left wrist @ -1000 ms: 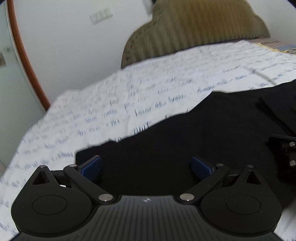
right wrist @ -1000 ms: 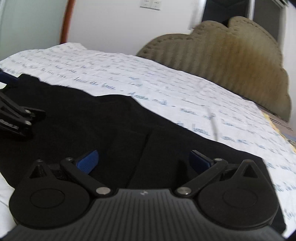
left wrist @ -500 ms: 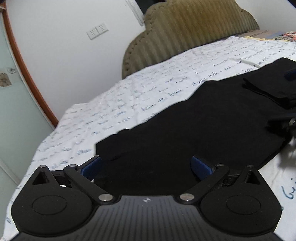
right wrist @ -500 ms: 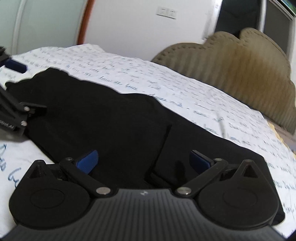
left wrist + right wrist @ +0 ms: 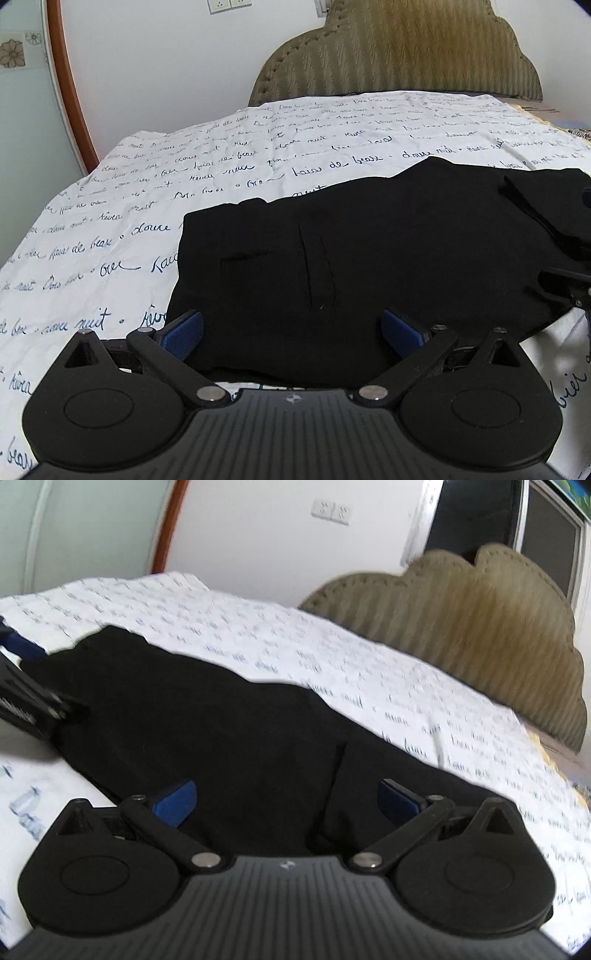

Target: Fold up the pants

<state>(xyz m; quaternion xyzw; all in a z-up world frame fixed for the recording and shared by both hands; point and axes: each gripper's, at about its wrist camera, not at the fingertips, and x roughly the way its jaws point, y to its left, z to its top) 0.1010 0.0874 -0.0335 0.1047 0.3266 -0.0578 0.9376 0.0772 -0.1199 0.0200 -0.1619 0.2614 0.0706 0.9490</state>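
Observation:
Black pants (image 5: pixel 369 251) lie flat on the bed, folded into a broad dark slab, with a welt pocket slit and two darts showing near the waist end. A thicker folded part (image 5: pixel 546 206) sits at the right. My left gripper (image 5: pixel 291 334) is open over the near edge of the pants, blue pads wide apart, nothing held. In the right wrist view the pants (image 5: pixel 221 723) fill the middle, and my right gripper (image 5: pixel 286 803) is open above their near edge. The left gripper (image 5: pixel 26 686) shows at that view's left edge.
A white bedsheet (image 5: pixel 184 173) printed with blue script covers the bed. An olive padded headboard (image 5: pixel 399 55) stands at the far end against a white wall with sockets (image 5: pixel 229 4). A frosted glass panel with a brown frame (image 5: pixel 62 74) is at the left.
Both grippers have pulled back and risen from the pants, so more of the garment and the sheet's near edge show. Both stayed open.

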